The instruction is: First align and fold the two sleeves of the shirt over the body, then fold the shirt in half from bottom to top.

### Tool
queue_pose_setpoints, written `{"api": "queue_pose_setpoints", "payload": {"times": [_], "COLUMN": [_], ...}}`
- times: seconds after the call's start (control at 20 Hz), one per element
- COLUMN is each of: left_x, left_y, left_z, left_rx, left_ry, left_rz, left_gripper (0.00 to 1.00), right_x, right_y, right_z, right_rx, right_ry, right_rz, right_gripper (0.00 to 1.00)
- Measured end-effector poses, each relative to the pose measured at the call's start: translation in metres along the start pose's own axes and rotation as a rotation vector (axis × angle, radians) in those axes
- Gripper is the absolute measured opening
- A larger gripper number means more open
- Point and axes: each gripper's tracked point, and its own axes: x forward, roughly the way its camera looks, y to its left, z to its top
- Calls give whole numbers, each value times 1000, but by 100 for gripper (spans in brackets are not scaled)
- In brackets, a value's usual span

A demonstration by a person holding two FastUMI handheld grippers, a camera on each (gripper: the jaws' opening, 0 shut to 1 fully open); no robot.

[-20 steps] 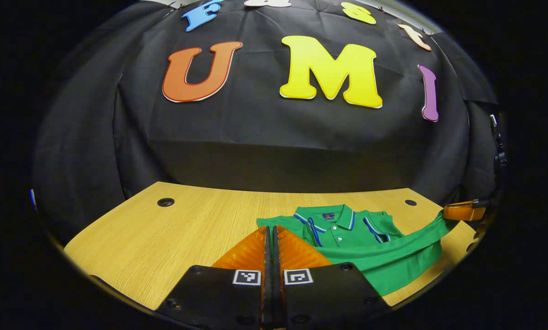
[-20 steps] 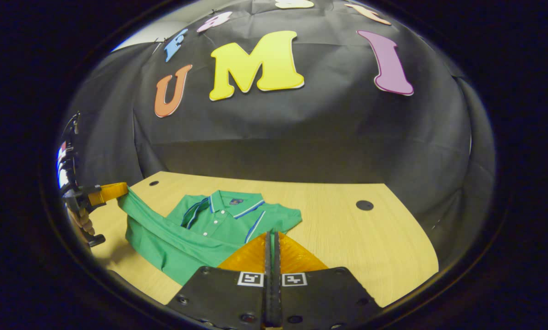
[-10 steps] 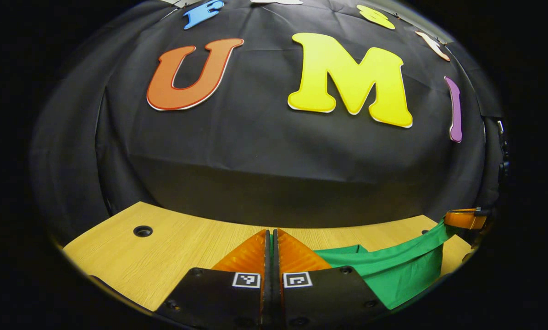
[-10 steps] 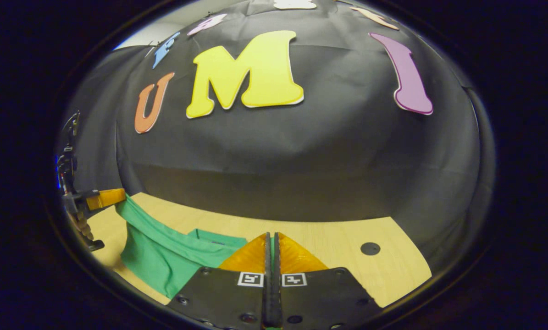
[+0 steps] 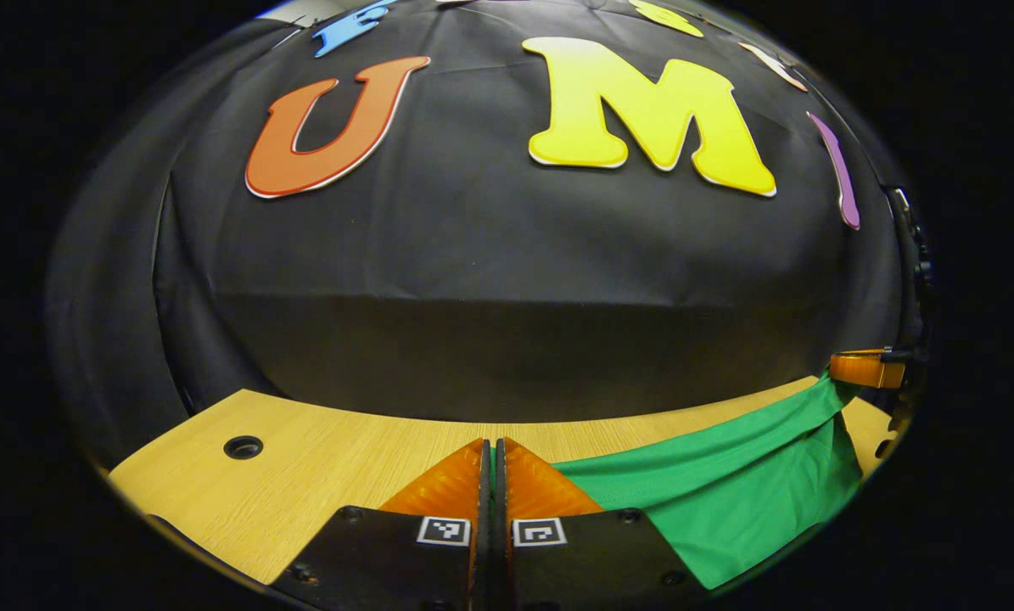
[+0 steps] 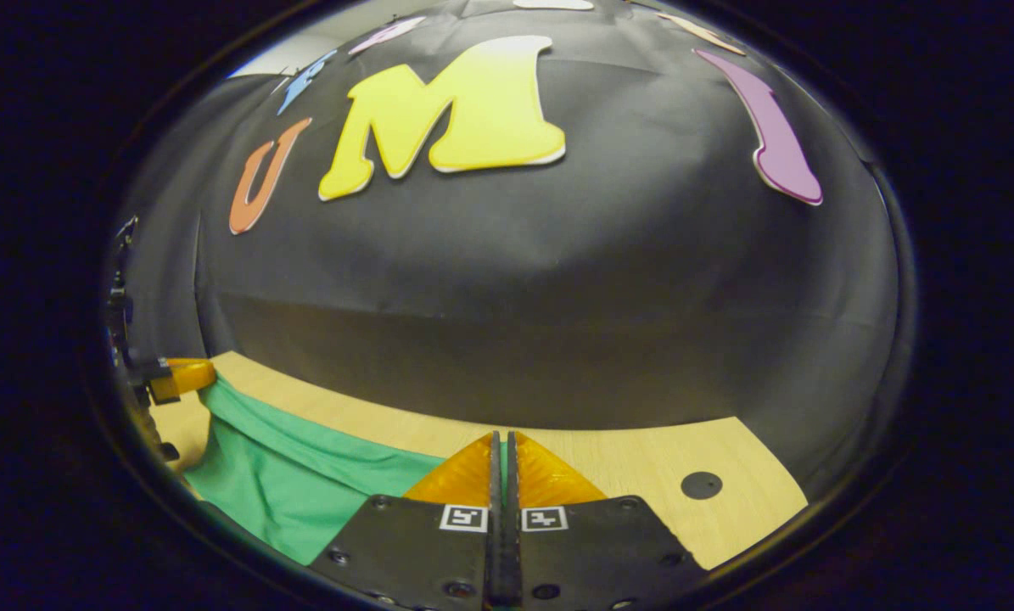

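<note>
The green shirt [image 5: 727, 501] hangs as a taut band between my two grippers, its bottom hem lifted off the wooden table [image 5: 320, 458]. In the left gripper view, my left gripper [image 5: 492, 445] is shut with a thin strip of green cloth pinched between its fingers. The right gripper [image 5: 867, 370] is at the far right edge, holding the hem's other end. In the right gripper view, my right gripper [image 6: 501, 436] is shut on the hem, and the shirt [image 6: 303, 479] stretches left to the left gripper [image 6: 186, 376]. The raised cloth hides the collar and sleeves.
The table [image 6: 642, 467] ends a short way ahead at the black cloth wall. A round cable hole [image 5: 242, 446] sits at the table's far left corner and another hole [image 6: 701, 484] at the far right.
Both grippers carried the hem forward toward the wall, staying shut. The collar and folded sleeves, seen one second ago, are now covered by the lifted cloth.
</note>
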Motion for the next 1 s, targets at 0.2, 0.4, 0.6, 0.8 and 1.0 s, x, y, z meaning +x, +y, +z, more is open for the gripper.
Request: {"api": "queue_pose_setpoints", "payload": {"times": [0.2,0.4,0.6,0.8,1.0], "left_x": [10,14,14,15,15], "left_y": [3,-4,-5,-1,-2], "left_z": [-15,-33,-40,-42,-42], "left_rx": [-31,-56,-63,-57,-44], "left_ry": [2,42,52,51,54], "left_rz": [52,25,28,51,59], "left_gripper": [6,6,6,17,100], "right_x": [12,19,19,21,21], "right_y": [1,-4,-5,-6,-12], "right_z": [-21,-37,-43,-47,-45], "right_rx": [7,63,42,-4,-42], "right_ry": [30,71,72,69,63], "right_rz": [-5,-26,-22,-40,-88], "right_gripper": [0,0,0,30,96]}}
